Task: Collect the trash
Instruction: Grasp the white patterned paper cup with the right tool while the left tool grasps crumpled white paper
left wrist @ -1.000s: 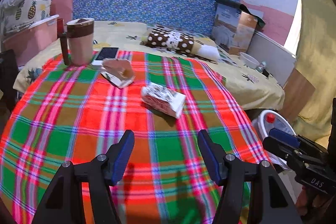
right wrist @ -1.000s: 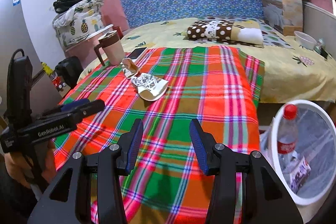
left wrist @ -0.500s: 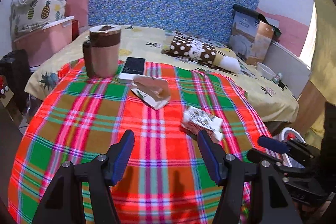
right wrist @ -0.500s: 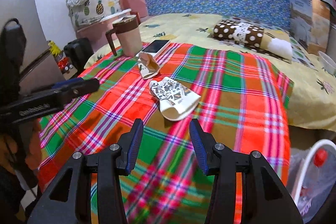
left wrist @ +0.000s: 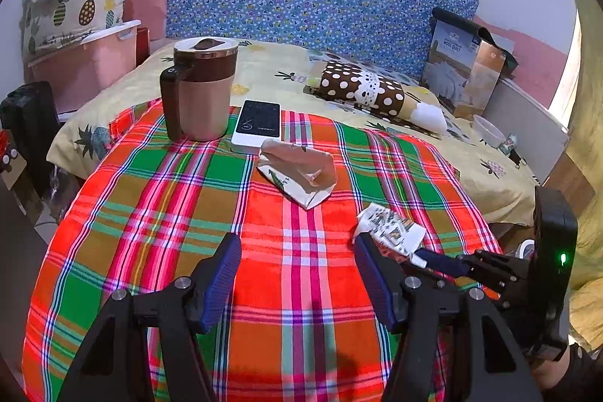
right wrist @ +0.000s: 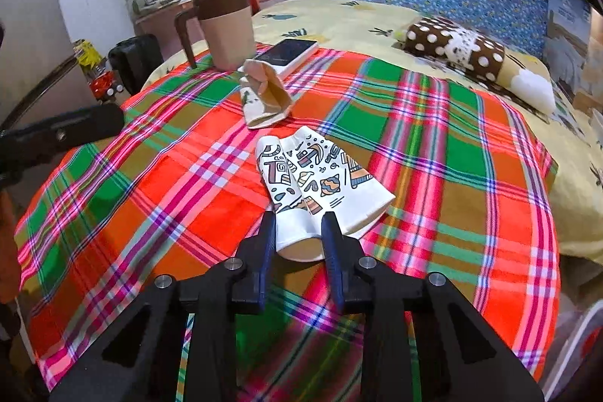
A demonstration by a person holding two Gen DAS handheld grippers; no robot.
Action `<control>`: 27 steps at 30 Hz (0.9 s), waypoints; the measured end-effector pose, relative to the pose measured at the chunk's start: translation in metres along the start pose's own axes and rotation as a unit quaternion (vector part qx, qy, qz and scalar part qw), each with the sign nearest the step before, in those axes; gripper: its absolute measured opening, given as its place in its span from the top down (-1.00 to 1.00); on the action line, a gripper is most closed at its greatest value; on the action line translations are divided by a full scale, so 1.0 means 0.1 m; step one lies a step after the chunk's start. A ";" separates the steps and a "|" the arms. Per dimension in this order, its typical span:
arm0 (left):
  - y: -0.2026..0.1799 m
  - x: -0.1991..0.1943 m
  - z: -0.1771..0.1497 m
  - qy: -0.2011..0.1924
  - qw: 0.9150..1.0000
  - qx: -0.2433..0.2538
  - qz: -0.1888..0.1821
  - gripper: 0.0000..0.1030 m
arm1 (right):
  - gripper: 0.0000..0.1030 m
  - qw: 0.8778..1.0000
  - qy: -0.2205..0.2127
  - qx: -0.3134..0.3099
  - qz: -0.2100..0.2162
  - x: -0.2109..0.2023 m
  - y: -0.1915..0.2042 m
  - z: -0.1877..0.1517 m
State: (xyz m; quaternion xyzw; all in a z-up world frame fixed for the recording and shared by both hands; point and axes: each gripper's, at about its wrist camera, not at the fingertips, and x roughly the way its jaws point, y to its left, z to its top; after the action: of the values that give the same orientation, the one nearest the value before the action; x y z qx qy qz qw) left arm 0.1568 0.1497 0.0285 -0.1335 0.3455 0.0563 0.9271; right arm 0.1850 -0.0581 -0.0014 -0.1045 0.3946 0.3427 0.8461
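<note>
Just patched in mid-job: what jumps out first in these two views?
The loud red-and-green plaid cloth fills both views. On it the right gripper is closing its jaws around the near end of a flattened patterned paper cup; a second crushed cup lies just beyond. Further back stand a brown lidded mug and a phone, while the left gripper hangs open, holding nothing.
</note>
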 end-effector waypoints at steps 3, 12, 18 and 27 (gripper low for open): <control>-0.04 0.05 0.06 0.001 1.000 0.001 -0.004 -0.22 | 0.51 1.000 -0.014 -0.006 0.000 -0.09 0.03 -0.01; -0.30 0.38 0.26 0.010 1.000 0.006 -0.012 -0.22 | 0.53 0.998 -0.038 0.042 -0.019 -0.40 -0.22 -0.13; -0.36 0.76 0.41 0.021 1.000 -0.013 0.004 -0.22 | 0.53 0.996 -0.041 0.075 -0.033 -0.43 -0.46 -0.21; -0.28 1.31 0.60 0.029 0.996 -0.064 0.061 -0.22 | 0.53 0.994 -0.037 0.092 -0.035 -0.35 -0.62 -0.25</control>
State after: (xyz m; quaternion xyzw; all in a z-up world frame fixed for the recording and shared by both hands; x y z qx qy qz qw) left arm 0.2984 0.1417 -0.0084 -0.1732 0.3755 0.1310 0.9010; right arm 0.1959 -0.1328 0.0017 -0.0269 0.3894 0.2785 0.8775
